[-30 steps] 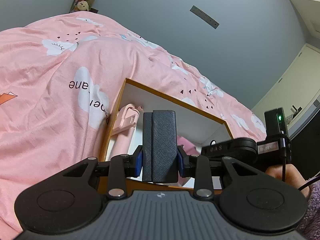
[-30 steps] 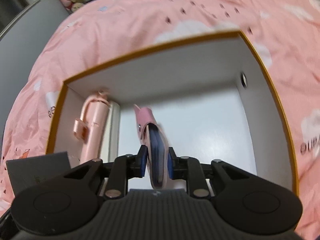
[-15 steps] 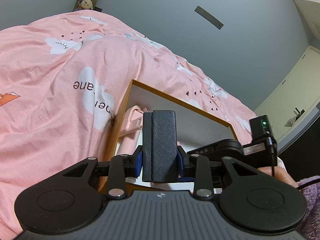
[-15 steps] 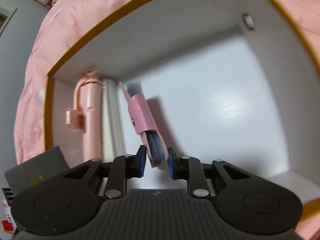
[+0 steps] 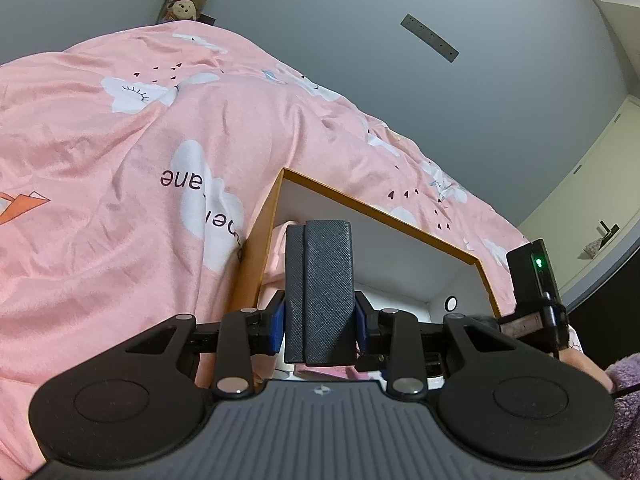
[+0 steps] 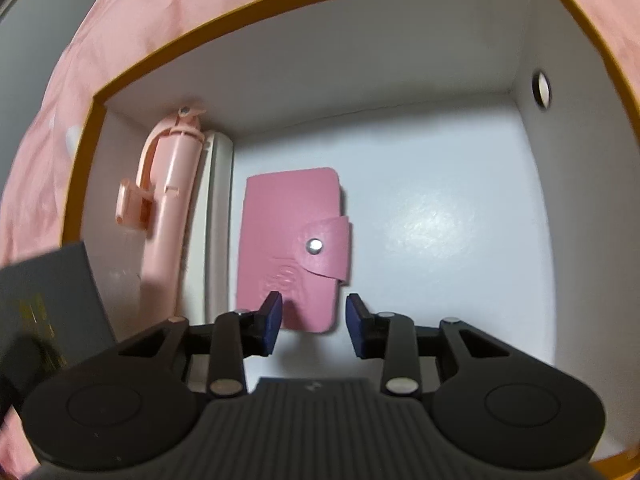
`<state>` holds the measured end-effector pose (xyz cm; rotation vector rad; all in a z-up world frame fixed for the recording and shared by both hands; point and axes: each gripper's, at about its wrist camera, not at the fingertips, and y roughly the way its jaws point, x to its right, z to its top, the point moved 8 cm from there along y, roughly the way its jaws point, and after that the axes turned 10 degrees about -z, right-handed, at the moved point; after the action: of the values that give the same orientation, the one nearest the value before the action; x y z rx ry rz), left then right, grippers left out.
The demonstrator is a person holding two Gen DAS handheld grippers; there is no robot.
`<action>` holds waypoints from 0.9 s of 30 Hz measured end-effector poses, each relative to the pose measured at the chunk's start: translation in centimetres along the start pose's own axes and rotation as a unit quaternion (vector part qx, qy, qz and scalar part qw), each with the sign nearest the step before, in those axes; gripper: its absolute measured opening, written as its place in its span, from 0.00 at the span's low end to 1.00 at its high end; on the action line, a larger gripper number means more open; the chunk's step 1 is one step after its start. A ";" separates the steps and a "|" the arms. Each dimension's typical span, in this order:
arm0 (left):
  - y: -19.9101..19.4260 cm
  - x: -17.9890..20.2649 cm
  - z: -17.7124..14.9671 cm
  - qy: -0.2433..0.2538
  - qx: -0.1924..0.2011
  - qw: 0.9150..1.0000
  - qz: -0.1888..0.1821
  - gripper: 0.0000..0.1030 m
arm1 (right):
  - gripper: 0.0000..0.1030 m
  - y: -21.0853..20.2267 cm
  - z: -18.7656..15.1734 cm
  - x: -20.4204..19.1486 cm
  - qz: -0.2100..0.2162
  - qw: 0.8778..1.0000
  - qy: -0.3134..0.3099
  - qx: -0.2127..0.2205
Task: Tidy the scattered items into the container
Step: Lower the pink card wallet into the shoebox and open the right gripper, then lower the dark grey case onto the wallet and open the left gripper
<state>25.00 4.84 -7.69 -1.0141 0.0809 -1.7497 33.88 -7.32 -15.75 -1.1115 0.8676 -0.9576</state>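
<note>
Right tongs [image 6: 314, 322] just opened, pink wallet [image 6: 290, 248] lying free on box [image 6: 400, 52] floor (released). Left tongs [image 5: 320, 318] clamped on dark case [image 5: 320, 292]; best lowered onto bare floor right of wallet.

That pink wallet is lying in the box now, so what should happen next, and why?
Probably lift the right claw straight up out of the box. Its jaws have just been opening, and the pink wallet lies flat on the floor, free of the pads. The left claw holds a dark case needing room.
</note>
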 end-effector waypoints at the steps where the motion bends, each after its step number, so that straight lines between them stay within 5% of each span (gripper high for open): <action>1: 0.1 0.0 0.0 0.001 -0.001 1.000 -0.001 0.37 | 0.39 -0.1 0.0 -0.1 -0.008 1.000 -0.026 0.001; 7: 0.8 0.4 0.2 0.011 -0.007 1.000 -0.002 0.37 | 0.55 0.2 -0.5 -1.5 -0.028 0.982 -0.182 -0.029; 17: 1.5 -0.6 1.0 0.009 -0.007 1.000 0.012 0.37 | 0.50 1.6 1.1 -4.4 -0.046 0.956 -0.288 -0.034; 27: 2.7 -0.7 1.4 0.013 -0.022 1.000 0.002 0.37 | 0.40 1.8 3.1 -5.4 -0.044 0.927 -0.372 0.026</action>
<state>28.00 4.87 -8.54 -1.0225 0.1383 -1.7641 35.20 -1.00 -16.31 -1.3388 0.1691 -0.5439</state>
